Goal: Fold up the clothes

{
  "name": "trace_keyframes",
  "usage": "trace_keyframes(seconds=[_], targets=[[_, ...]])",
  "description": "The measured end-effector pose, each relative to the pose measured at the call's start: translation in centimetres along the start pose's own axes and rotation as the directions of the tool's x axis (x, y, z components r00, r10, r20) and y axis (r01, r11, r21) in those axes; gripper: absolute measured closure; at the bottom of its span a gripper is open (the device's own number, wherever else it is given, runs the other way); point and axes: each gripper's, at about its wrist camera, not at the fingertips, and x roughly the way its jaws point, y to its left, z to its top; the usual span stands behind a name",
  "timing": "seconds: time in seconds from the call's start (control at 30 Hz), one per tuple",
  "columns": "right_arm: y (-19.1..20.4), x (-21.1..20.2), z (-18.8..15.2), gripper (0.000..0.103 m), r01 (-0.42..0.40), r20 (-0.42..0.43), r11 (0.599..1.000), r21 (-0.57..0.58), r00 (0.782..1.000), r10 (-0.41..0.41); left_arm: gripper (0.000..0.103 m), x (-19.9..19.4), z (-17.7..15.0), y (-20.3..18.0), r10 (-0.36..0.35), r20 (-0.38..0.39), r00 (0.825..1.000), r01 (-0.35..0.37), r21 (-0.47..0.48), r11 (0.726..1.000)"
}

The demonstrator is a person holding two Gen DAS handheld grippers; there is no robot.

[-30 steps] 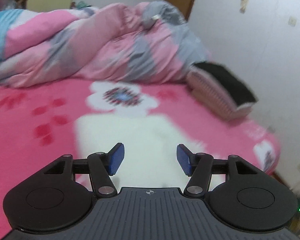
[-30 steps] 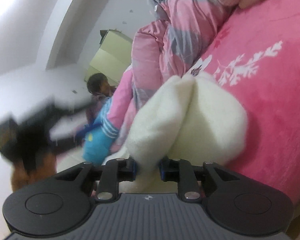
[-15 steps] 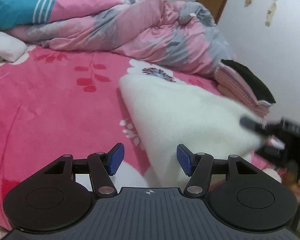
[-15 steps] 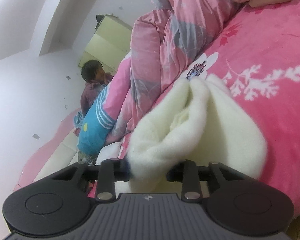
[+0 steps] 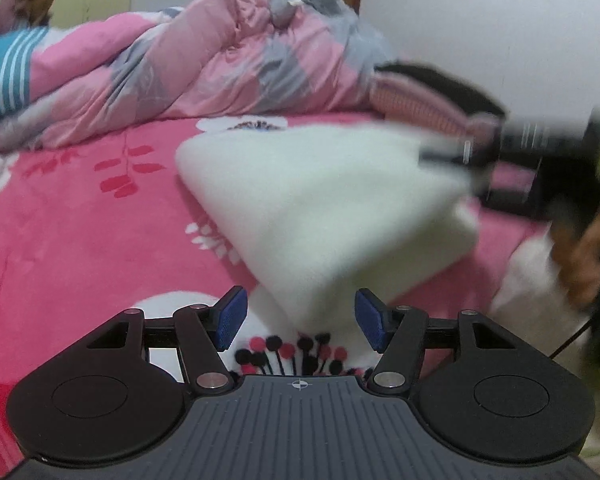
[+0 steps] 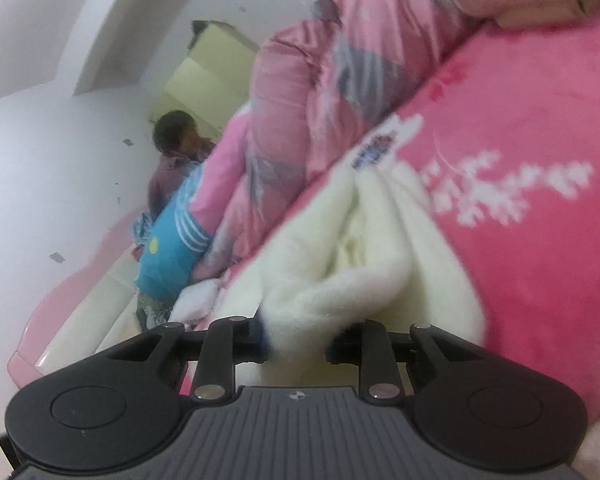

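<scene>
One pink floral bed (image 5: 80, 240) carries one rumpled quilt (image 5: 220, 64) and one cream fleece garment (image 5: 320, 208), now nearer the left gripper (image 5: 298, 318) than a second ago. That gripper hovers half open and empty at the garment's near corner. The right gripper (image 6: 296, 340), its jaws just closing further, pinches a bunched fold of the garment.
</scene>
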Motion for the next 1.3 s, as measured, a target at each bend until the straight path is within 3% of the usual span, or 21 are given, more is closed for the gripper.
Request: trace_keyframes(seconds=[0.1,0.17,0.23,0.33,0.43,0.5,0.6,0.7,0.8,0.9,1.03,1.13,1.23,1.3], targets=[[1.6,-0.3,1.0,0.077,-0.034,0.012,0.998,-0.048,0.999,0.034,0.045,1.0,-0.2,-1.4,0.093,0.033,0.995,-0.094,0.022,0.995],[2.7,-0.3,1.6,0.077,-0.046,0.013,0.994,-0.101,0.999,0.047,0.045,1.2,-0.1,-1.5,0.135,0.063,0.989,-0.135,-0.008,0.991],[3.4,-0.3,1.9,0.078,-0.047,0.014,0.988,-0.145,0.999,0.049,0.045,1.7,0.1,-0.9,0.172,0.04,0.984,-0.169,-0.072,0.983],[1.8,-0.6,1.3,0.079,-0.006,-0.007,0.989,-0.148,1.0,0.005,0.046,2.0,0.0,0.5,0.147,-0.011,0.989,-0.147,-0.165,0.975],[-1.6,-0.6,-0.2,0.079,0.04,-0.067,0.996,-0.074,0.997,-0.045,0.047,2.0,-0.1,0.6,0.146,-0.02,0.989,-0.147,-0.152,0.977],[-2.8,-0.6,-0.4,0.079,0.021,-0.074,1.0,-0.003,0.997,-0.021,0.05,1.8,0.2,0.3,0.146,-0.019,0.989,-0.147,-0.128,0.981],[0.2,-1.3,1.2,0.08,-0.025,-0.023,0.996,-0.083,0.999,0.023,0.052,1.4,0.6,0.1,0.137,-0.018,0.99,-0.138,-0.108,0.985],[2.3,-1.6,1.7,0.08,-0.01,-0.016,0.975,-0.221,1.0,0.007,0.051,1.8,0.5,0.1,0.13,-0.038,0.991,-0.134,-0.105,0.985],[-1.0,-0.6,0.2,0.08,0.074,-0.081,0.979,-0.19,0.993,-0.091,0.051,2.2,0.3,0.8,0.094,-0.073,0.993,-0.103,-0.139,0.985],[-4.2,-0.7,-1.1,0.081,0.048,-0.089,0.998,-0.037,0.995,-0.051,0.05,1.9,0.1,1.3,0.041,-0.085,0.996,-0.053,-0.145,0.988],[-3.5,-0.4,-0.8,0.081,0.062,-0.088,0.995,-0.081,0.994,-0.069,0.049,-0.3,-0.4,3.0,-0.062,-0.065,0.996,0.051,-0.153,0.987],[-4.0,-0.4,-0.6,0.08,0.046,-0.095,0.998,-0.053,0.994,-0.051,0.046,-1.5,-0.6,4.7,-0.108,-0.017,0.994,0.1,-0.267,0.959],[-3.9,-0.6,-0.4,0.079,0.052,-0.094,0.998,-0.048,0.994,-0.056,0.045,-1.1,0.2,5.2,-0.111,0.02,0.994,0.111,-0.344,0.932],[-3.7,-0.7,-0.2,0.073,0.056,-0.093,0.997,-0.045,0.994,-0.06,0.045,0.0,0.7,4.4,-0.107,0.037,0.994,0.113,-0.339,0.934]])
